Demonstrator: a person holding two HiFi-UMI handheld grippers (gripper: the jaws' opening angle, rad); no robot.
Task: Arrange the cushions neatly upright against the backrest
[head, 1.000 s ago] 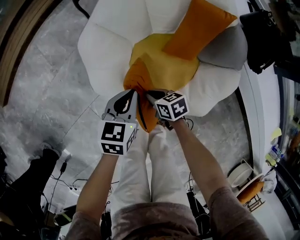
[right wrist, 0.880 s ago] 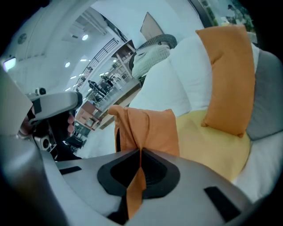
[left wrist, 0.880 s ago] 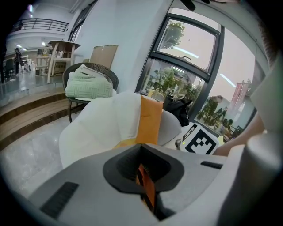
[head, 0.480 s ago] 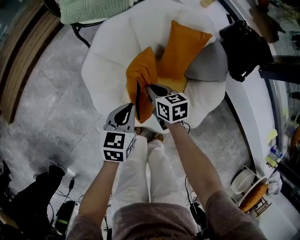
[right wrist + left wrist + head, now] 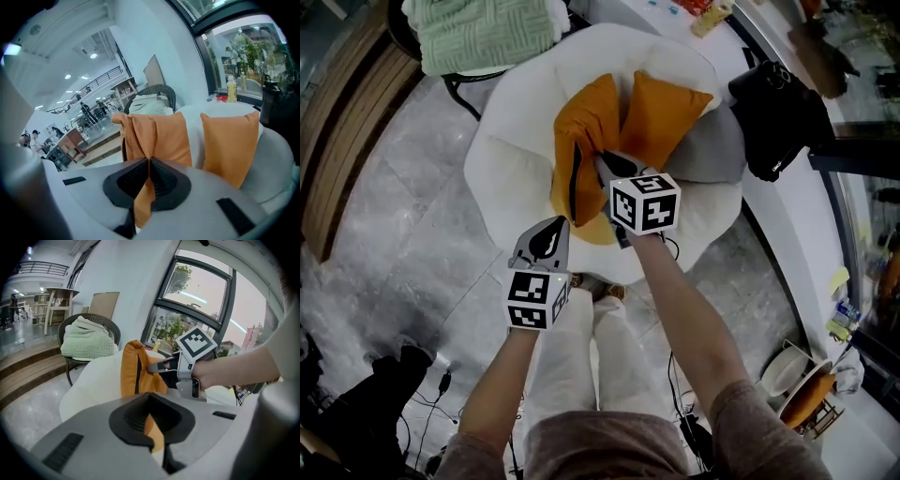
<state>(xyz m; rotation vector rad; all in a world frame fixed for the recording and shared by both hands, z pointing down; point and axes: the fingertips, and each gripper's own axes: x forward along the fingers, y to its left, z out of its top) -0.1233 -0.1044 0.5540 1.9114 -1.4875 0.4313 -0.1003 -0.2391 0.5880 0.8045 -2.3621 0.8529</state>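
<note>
1. Head view, far left: a green knitted blanket lies folded on a dark wicker chair, which stands behind the left side of the white armchair.
2. The white armchair is round and thickly padded, and its backrest curves across the top of the view.
3. The left gripper sits low at the front edge of the seat. Its jaws are closed on a lower corner of the orange cushion. The left gripper view shows a strip of orange fabric pinched between the black pads.
4. The orange cushion stands on edge in the middle of the seat, with its upper end near the backrest. A dark zip line runs down its left side.
5. The right gripper is higher up and further in than the left gripper. Its jaws are pressed together on a fold of the same cushion's cover, and the right gripper view shows the cloth drawn out between the pads.
6. A second orange cushion stands upright against the backrest, just beside the held one on its right.
7. A grey cushion lies on the seat's right side, partly behind that second cushion.
8. A black bag rests on the white ledge to the right of the armchair.
</note>
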